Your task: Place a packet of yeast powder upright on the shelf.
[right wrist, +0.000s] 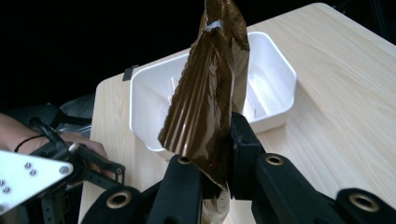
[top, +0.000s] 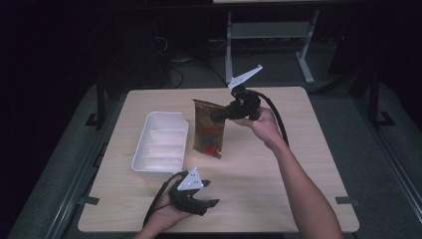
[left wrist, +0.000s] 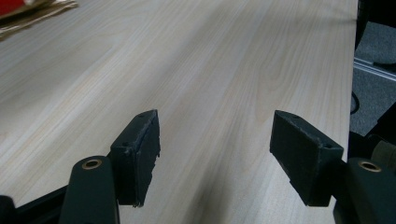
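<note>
From the high view, my right gripper (top: 217, 116) is raised over the middle of the wooden table (top: 278, 164) and clamps the upper edge of a brown snack pouch (top: 209, 130), which hangs tilted with its bottom near the tabletop. Just left of the pouch sits a white plastic bin (top: 160, 143) with ribbed dividers inside. My left gripper (top: 209, 193) rests low at the near edge, grey plate on top, jaws spread.

In the left gripper view, my two black jaws stand wide apart with bare wood between them; a corner of the pouch (left wrist: 35, 10) shows at the top left.

In the right gripper view, my jaws pinch the crinkled brown pouch (right wrist: 205, 100) between them, the white bin (right wrist: 275, 74) behind it, and my other gripper (right wrist: 100, 168) at lower left.
</note>
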Demonstrator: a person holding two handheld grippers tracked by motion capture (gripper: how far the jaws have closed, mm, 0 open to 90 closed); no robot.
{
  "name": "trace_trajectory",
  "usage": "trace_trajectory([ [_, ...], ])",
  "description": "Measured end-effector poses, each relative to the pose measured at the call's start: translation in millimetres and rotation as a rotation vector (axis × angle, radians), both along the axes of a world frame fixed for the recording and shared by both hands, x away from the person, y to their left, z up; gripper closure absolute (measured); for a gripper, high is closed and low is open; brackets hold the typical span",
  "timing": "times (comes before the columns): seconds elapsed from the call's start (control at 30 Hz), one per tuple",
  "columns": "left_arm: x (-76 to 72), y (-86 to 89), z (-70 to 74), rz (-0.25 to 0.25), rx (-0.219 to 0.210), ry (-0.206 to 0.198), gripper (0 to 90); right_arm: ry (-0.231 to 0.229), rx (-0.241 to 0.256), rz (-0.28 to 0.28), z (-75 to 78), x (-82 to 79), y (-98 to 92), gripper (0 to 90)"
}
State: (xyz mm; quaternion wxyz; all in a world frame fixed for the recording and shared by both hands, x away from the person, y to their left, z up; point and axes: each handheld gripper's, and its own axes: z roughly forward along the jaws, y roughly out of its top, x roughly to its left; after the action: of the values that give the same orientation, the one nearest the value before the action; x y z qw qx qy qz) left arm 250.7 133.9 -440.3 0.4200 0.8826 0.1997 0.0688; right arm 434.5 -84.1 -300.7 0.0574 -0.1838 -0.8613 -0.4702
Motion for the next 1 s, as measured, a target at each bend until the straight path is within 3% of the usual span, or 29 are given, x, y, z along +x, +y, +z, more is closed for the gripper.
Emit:
trace_trajectory([
  [1.0,1.9,5.1,0.5,0.018,-0.014,0.008,32.3,-0.035,-0.001,0.048,18.1,10.1,43.1,84.0],
])
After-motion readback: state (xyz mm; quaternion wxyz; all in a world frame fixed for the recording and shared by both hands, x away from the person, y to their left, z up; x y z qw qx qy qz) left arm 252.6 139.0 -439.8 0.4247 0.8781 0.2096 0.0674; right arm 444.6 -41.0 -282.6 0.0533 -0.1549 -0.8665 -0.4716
